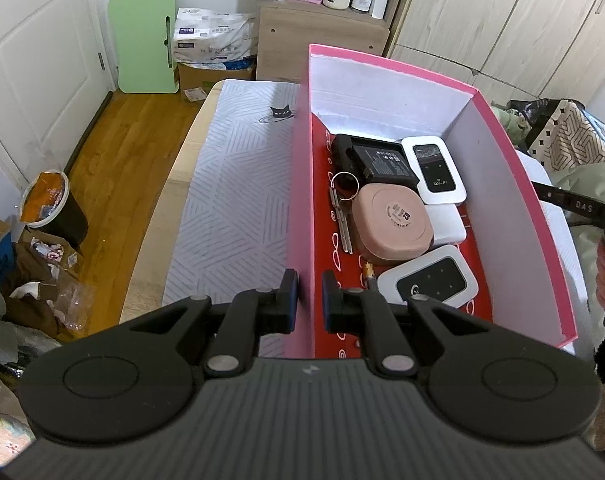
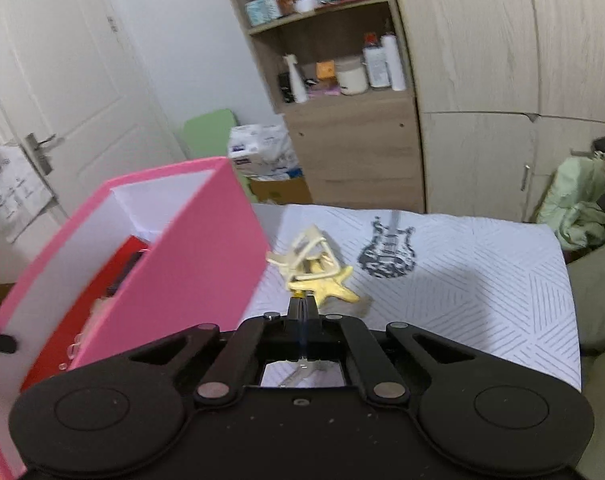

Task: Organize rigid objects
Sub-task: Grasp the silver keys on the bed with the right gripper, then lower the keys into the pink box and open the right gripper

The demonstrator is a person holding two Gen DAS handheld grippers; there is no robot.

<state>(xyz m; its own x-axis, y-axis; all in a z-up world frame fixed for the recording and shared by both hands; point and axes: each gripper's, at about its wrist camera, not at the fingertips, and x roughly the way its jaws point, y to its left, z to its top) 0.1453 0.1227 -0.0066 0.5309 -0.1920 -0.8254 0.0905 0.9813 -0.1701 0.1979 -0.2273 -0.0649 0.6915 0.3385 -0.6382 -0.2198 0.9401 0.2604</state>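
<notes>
1. Left gripper (image 1: 309,292) first — I've got it pinching the near-left wall of the pink box (image 1: 302,200), lower centre of the frame, steadying it.
2. Right gripper (image 2: 302,307) is clenched on the edge of the gold star clip (image 2: 334,286), centre of the right-wrist view, on the patterned cloth (image 2: 482,272) just right of the box.
3. Inside the box: pink compact (image 1: 390,220), black battery (image 1: 382,160), two wifi routers, keys (image 1: 342,208).
4. Risk — I'm holding only the clip's tip, so it could swing loose or catch the box wall on the way over.
</notes>
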